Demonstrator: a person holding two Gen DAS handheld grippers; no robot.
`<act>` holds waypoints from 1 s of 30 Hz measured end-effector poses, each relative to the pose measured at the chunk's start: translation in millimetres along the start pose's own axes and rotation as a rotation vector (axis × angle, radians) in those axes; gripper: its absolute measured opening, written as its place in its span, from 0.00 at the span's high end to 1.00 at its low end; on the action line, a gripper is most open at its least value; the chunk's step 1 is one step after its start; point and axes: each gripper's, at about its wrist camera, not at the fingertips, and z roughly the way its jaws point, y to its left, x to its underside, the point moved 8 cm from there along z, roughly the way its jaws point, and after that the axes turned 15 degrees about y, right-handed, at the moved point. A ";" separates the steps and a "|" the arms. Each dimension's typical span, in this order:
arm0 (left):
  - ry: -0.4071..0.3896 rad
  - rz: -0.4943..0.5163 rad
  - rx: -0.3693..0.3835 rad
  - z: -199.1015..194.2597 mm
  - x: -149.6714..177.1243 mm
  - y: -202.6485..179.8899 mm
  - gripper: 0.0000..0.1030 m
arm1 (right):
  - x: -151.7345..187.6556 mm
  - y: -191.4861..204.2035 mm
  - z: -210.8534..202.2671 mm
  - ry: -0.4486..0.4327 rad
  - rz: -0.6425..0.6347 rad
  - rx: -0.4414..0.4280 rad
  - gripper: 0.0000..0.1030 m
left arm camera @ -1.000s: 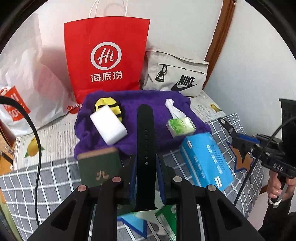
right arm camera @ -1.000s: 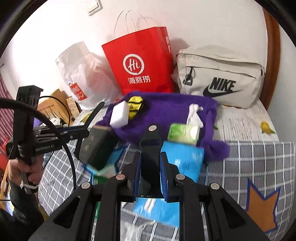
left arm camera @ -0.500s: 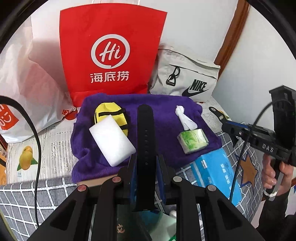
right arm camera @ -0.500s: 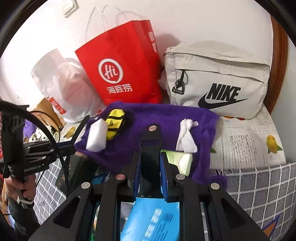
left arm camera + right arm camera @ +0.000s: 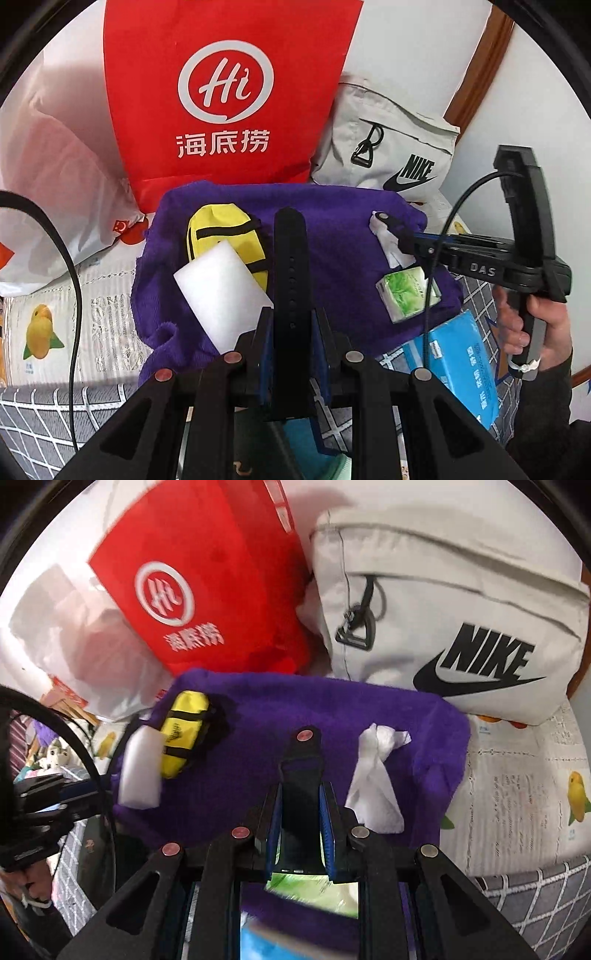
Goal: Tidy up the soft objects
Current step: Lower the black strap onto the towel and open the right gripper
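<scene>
A purple towel lies on the bed; it also shows in the right wrist view. On it are a white sponge, a yellow pouch, a green tissue pack and a white tissue. My left gripper is shut on a long black watch strap held above the towel. My right gripper is shut on a short black strap piece above the towel, with the tissue pack just below it.
A red paper bag, a white plastic bag and a beige Nike bag stand against the wall behind the towel. A blue tissue pack lies on the grey checked cover at the front right.
Both grippers have moved forward over the purple towel, each still holding its strap. The right gripper now reaches above the green tissue pack; the dark green box has dropped out of view.
</scene>
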 end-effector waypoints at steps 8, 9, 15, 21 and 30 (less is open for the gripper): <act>0.025 0.002 -0.016 11.4 -8.7 4.8 0.81 | -3.9 -11.3 31.5 0.061 0.025 -0.007 0.81; 0.025 0.005 -0.015 12.0 -9.8 4.4 0.81 | -5.4 -11.6 33.8 0.068 0.026 -0.009 0.81; 0.040 0.005 -0.017 19.1 -14.7 3.6 0.81 | -6.4 -19.8 44.8 0.107 0.036 -0.016 0.79; 0.060 -0.016 -0.016 27.9 -20.4 3.1 0.81 | -3.8 -19.2 29.9 0.064 0.008 0.017 0.63; 0.065 -0.023 -0.001 37.8 -35.7 -6.4 0.81 | 14.7 -3.8 -24.0 -0.042 -0.048 0.032 0.59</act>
